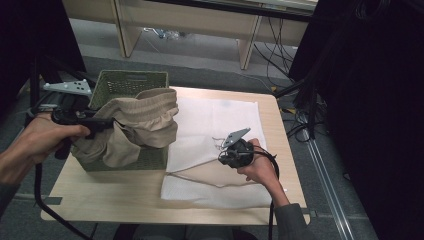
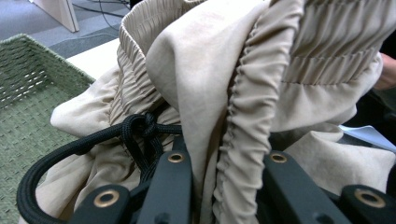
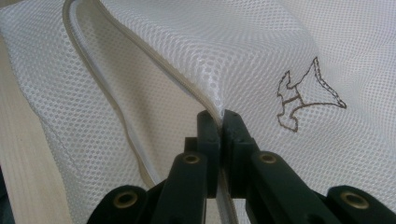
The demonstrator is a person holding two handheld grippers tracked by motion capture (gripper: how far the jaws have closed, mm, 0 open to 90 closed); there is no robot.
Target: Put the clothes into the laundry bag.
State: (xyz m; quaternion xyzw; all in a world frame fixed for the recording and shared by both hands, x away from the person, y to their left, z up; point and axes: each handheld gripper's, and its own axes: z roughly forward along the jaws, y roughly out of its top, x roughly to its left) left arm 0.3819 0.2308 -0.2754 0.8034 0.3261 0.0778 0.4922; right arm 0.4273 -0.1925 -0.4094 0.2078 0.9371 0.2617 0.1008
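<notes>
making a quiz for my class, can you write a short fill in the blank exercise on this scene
1. The beige garment is draped over a woven ____ basket.
2. The left gripper is shut on the garment's gathered ____.
3. The right gripper pinches the zip edge of the white ____ bag.
4. A ____ drawstring is knotted at the garment's waist.

Missing words: green; waistband; mesh; black

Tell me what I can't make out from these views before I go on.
- Basket contents: high view, the beige garment drapes over them.
- Left tool tips: left gripper view, buried in garment folds.
- Mesh bag interior: high view, top layer covers it; right tool pinches its rim.
- Embroidered motif: too small in high view.
</notes>
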